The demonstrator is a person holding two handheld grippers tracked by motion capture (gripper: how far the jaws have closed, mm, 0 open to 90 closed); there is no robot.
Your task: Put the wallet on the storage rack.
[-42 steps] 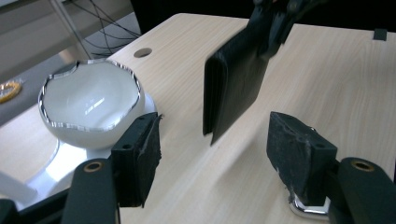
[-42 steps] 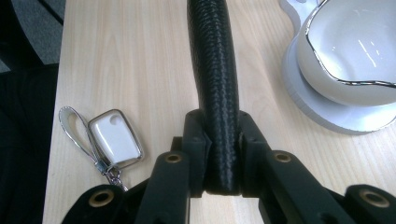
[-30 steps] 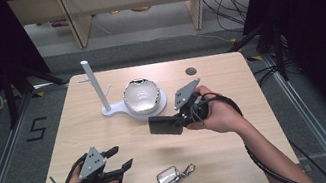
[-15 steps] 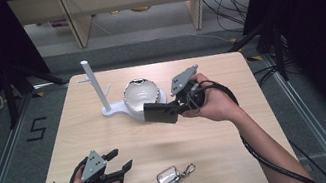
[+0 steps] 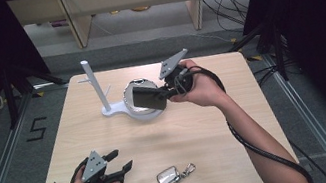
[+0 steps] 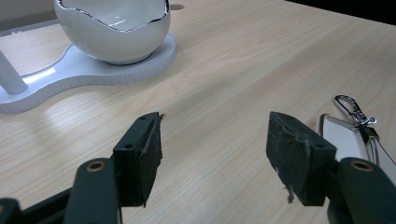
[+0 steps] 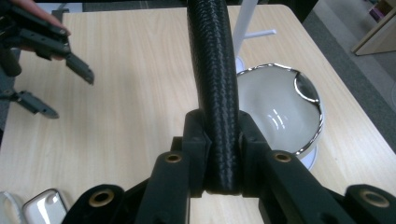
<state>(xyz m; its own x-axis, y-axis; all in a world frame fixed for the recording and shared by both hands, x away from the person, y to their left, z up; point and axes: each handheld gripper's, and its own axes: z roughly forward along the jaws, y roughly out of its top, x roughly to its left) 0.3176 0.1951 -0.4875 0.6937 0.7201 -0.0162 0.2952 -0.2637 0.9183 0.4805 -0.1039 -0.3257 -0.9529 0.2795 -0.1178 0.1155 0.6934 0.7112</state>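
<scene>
The high view looks forward and down over the whole table (image 5: pixel 198 131). The 2 gripper views sit close and low, each looking along its own jaws. All 3 share the white bowl (image 5: pixel 137 96) (image 6: pixel 112 28) (image 7: pixel 280 112).

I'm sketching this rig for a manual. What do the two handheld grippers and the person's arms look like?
Both the left gripper and right gripper are black, with two flat-padded jaws, a grey triangular plate on top and a black cable trailing off. The forearms are bare, with no sleeves showing.

Wallet (image 5: pixel 148 98) over bowl (image 5: pixel 136 87); keys (image 5: pixel 170 176) front.
</scene>
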